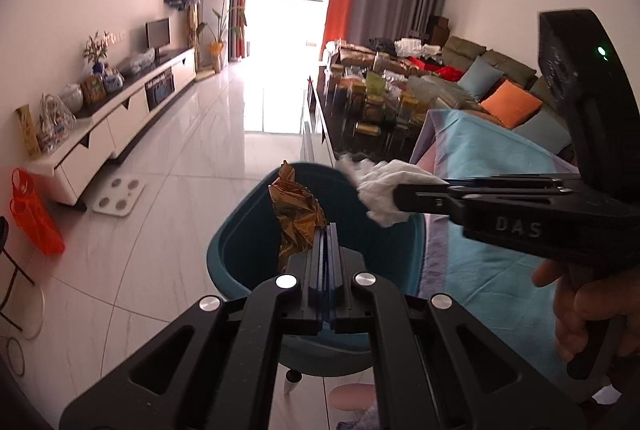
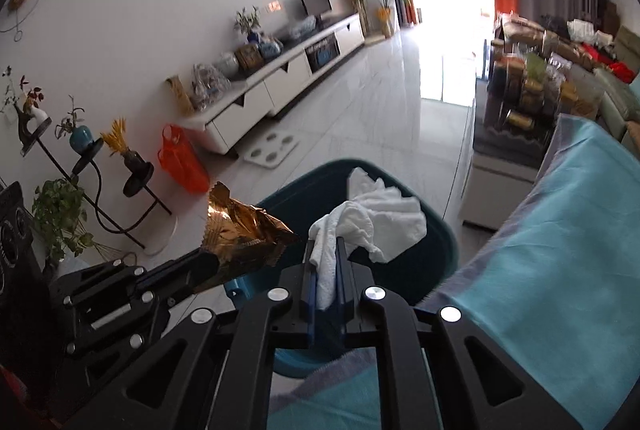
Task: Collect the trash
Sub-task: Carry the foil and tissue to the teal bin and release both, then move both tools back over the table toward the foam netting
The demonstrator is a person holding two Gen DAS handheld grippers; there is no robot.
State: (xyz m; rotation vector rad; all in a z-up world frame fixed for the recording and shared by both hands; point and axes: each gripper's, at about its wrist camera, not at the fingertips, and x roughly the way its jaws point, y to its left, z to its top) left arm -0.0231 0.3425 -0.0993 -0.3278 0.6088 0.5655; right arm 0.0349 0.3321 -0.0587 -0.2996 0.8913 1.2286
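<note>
A teal bin stands on the floor beside the table, under both grippers. My left gripper is shut on a crinkled gold foil wrapper, which sticks up over the bin's mouth. My right gripper is shut on a crumpled white tissue. The tissue fills the narrow gap between the fingers and hangs over the bin's far rim. The two grippers are close together but apart. The bin's bottom is hidden.
A blue-clothed table is on the right. A white TV cabinet, an orange bag and a white scale line the left wall. A cluttered coffee table stands ahead. A person's hand grips the right tool.
</note>
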